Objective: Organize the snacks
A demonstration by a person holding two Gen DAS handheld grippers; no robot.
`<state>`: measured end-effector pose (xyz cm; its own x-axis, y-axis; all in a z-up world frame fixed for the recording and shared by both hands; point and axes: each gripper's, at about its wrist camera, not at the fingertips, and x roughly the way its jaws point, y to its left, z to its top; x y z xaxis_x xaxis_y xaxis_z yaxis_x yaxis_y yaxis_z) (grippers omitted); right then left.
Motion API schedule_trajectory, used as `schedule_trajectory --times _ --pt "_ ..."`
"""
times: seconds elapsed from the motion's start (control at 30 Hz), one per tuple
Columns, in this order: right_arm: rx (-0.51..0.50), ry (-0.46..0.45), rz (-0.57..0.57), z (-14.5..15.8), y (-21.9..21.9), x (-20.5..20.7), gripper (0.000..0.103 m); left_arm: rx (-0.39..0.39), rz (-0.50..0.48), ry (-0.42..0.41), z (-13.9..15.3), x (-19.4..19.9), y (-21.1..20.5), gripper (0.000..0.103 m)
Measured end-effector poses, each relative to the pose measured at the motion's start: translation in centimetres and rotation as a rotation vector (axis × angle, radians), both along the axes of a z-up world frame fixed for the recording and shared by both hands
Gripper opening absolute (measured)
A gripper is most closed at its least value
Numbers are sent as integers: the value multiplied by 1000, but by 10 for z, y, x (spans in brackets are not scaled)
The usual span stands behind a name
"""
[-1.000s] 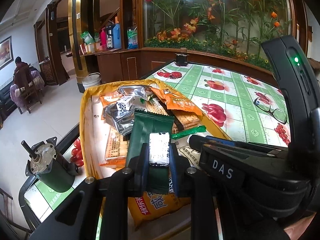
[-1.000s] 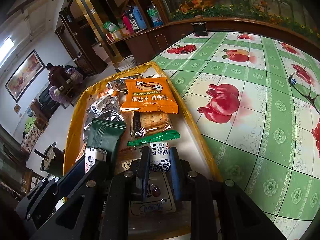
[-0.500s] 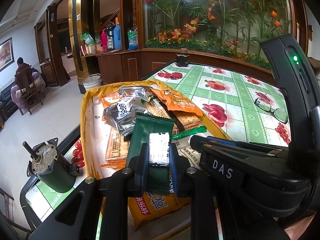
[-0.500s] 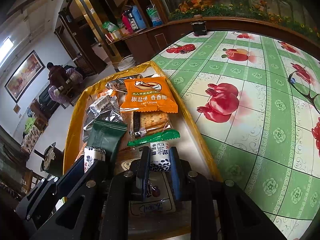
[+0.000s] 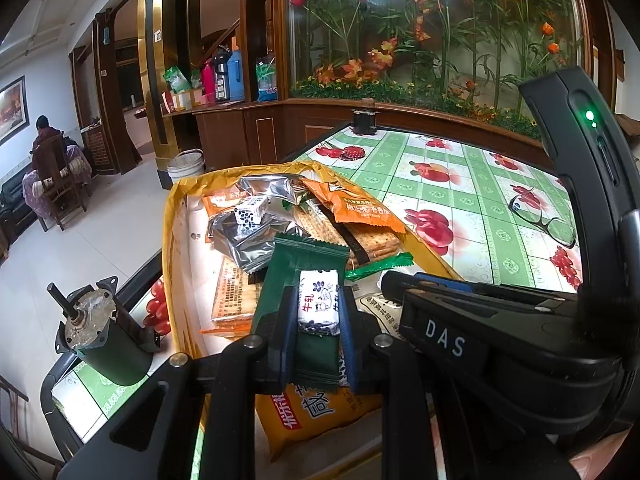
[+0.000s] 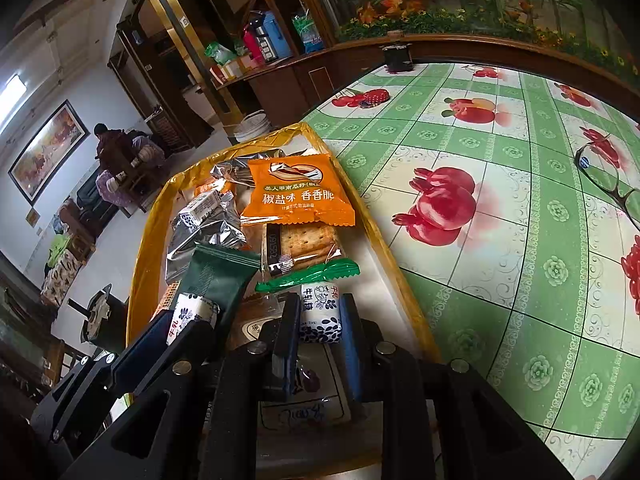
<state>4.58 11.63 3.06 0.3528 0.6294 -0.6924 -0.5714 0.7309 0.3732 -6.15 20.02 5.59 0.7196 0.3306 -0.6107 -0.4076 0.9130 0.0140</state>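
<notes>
A yellow-rimmed tray [image 5: 170, 240] [image 6: 142, 240] holds a pile of snacks: an orange packet [image 5: 360, 210] [image 6: 298, 196], crackers [image 6: 306, 240], silver foil packs [image 5: 244, 240], a dark green packet [image 5: 304, 264] [image 6: 218, 276] and a third white milk candy [image 5: 251, 210]. My left gripper [image 5: 318, 308] is shut on a white-and-blue milk candy [image 5: 318, 302] just above the green packet. My right gripper [image 6: 320, 316] is shut on another white-and-blue milk candy [image 6: 320, 312] over the tray's near end. The left gripper [image 6: 192, 316] also shows in the right wrist view, candy in its jaws.
The tray lies at the left edge of a table with a green fruit-print cloth [image 6: 500, 208]. Glasses [image 6: 612, 184] lie at the right, a small dark jar [image 5: 364, 120] at the far edge. A green motor [image 5: 104, 332] stands left of the tray. A person sits far left.
</notes>
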Motion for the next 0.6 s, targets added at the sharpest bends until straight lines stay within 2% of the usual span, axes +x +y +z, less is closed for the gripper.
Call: schedule_trajectory --times 0.23,0.4,0.5,0.53,0.6 --pt "-1 -1 2 1 0 0 22 2 0 0 0 0 0 20" --pt "3 2 1 1 -1 1 23 2 9 -13 5 -1 0 29" --pt "13 11 -2 1 -5 4 31 -6 15 -21 9 -5 1 40" --pt "17 14 -3 1 -6 4 38 -12 15 -24 10 -5 2 51" --pt "35 24 -6 4 -9 5 49 -9 16 -37 13 -10 0 56"
